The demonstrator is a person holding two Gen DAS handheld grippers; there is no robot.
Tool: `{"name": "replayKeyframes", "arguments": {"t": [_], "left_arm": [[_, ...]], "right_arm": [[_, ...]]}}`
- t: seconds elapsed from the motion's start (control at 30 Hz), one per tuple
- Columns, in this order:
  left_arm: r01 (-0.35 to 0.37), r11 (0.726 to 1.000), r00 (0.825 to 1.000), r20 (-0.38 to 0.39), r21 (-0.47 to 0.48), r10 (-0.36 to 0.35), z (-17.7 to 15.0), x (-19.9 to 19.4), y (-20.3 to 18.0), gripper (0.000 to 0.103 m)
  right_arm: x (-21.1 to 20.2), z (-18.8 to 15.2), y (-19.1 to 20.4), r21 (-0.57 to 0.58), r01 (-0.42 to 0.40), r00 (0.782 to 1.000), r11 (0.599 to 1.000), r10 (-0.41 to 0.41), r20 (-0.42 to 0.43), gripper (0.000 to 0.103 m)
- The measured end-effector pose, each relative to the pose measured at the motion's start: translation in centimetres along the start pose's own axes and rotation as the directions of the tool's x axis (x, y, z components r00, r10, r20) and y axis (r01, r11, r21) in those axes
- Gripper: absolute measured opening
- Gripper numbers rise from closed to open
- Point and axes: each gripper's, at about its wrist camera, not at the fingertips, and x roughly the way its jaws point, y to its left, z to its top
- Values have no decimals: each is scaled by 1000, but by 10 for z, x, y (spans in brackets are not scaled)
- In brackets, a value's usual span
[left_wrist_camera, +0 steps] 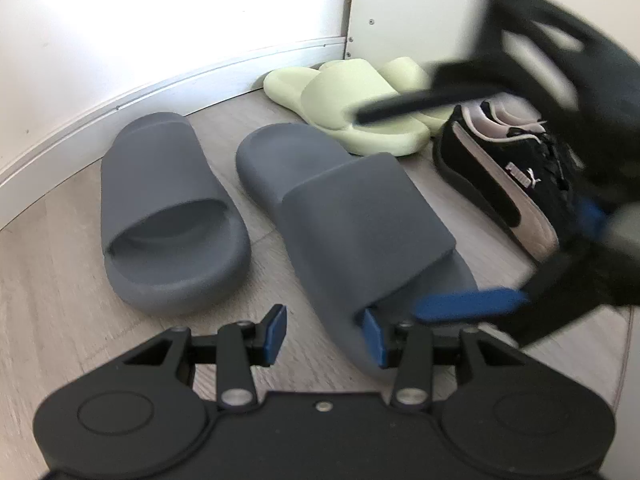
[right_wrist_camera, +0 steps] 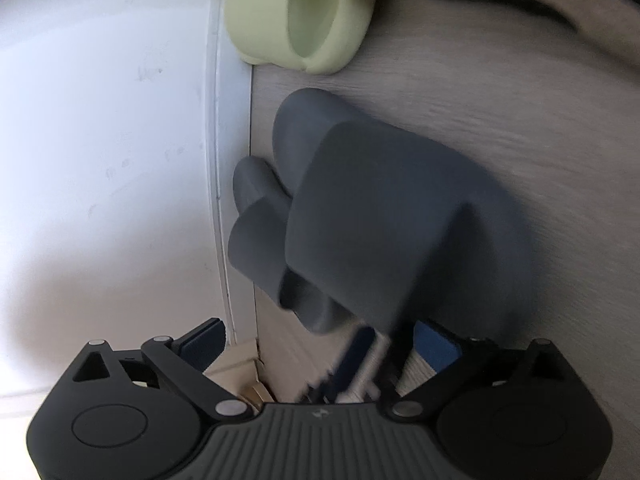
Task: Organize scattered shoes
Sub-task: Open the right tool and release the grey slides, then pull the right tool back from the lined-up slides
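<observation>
Two grey slides lie side by side on the wooden floor, the left one (left_wrist_camera: 172,216) and the right one (left_wrist_camera: 348,232). My left gripper (left_wrist_camera: 325,336) is at the right slide's toe. Its right pad (left_wrist_camera: 374,336) is tucked inside the strap opening, while its left pad (left_wrist_camera: 276,336) stands off the sole's edge with floor showing between. My right gripper (right_wrist_camera: 320,346) is spread wide open, facing the same slide (right_wrist_camera: 380,216) from the side. One blue-padded finger (left_wrist_camera: 468,304) is by the slide's toe, and the other finger (left_wrist_camera: 400,108) is up near the green slides. Nothing is between its pads.
A pair of pale green slides (left_wrist_camera: 360,104) sits in the corner by the white baseboard (left_wrist_camera: 120,92). A black and white sneaker (left_wrist_camera: 504,176) lies to the right of the grey slides. The white wall (right_wrist_camera: 100,120) runs close behind the shoes.
</observation>
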Motion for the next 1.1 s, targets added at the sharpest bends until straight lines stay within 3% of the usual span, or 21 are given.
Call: {"name": "replayKeyframes", "arguments": {"t": [0.07, 0.17, 0.2, 0.27, 0.3, 0.33, 0.37, 0.4, 0.43, 0.5, 0.53, 0.63, 0.7, 0.83, 1.1], "left_arm": [[34, 999, 999, 4, 14, -34, 1, -12, 7, 42], [95, 995, 995, 15, 25, -96, 0, -43, 19, 42], [110, 994, 994, 18, 17, -110, -2, -56, 26, 43], [121, 992, 992, 26, -15, -121, -2, -71, 38, 43], [113, 993, 993, 32, -30, -112, -5, -82, 47, 43], [103, 994, 994, 41, -44, -101, -8, -93, 56, 43], [75, 996, 995, 65, -46, -72, -10, -107, 66, 44], [55, 997, 995, 82, -46, -51, -11, -115, 62, 45], [28, 998, 994, 106, -54, -22, -9, -126, 73, 46], [-28, 997, 987, 154, -75, 39, -4, -148, 95, 47], [-59, 991, 980, 181, -116, 79, -2, -163, 112, 47], [-95, 978, 970, 204, -186, 133, -4, -180, 136, 48], [-124, 965, 962, 211, -229, 174, -6, -189, 154, 48], [-203, 944, 957, 152, -259, 248, -30, -200, 188, 48], [-269, 884, 954, 19, -382, 299, -98, -227, 219, 48]], "right_arm": [[-18, -13, 11, -156, 40, 999, 987, -37, 22, 99], [-31, -33, 30, -402, 176, 982, 899, -134, 130, 94], [-30, -41, 36, -486, 253, 966, 836, -188, 179, 93], [-21, -64, 47, -664, 452, 892, 596, -312, 328, 91], [-13, -76, 49, -723, 522, 850, 453, -344, 399, 88], [-3, -88, 47, -773, 557, 820, 303, -346, 455, 74], [5, -97, 44, -800, 561, 811, 213, -337, 479, 59], [9, -99, 42, -813, 551, 813, 187, -341, 473, 31], [17, -102, 38, -827, 544, 809, 143, -353, 471, 13], [29, -106, 36, -825, 561, 782, 74, -374, 498, 8], [33, -105, 37, -819, 570, 774, 67, -377, 508, 7], [39, -91, 40, -792, 603, 760, 94, -369, 535, 6], [45, -79, 44, -779, 622, 744, 76, -369, 558, 4], [53, -54, 53, -759, 643, 734, 104, -366, 572, 4], [79, -12, 74, -737, 666, 723, 119, -346, 598, 4]]}}
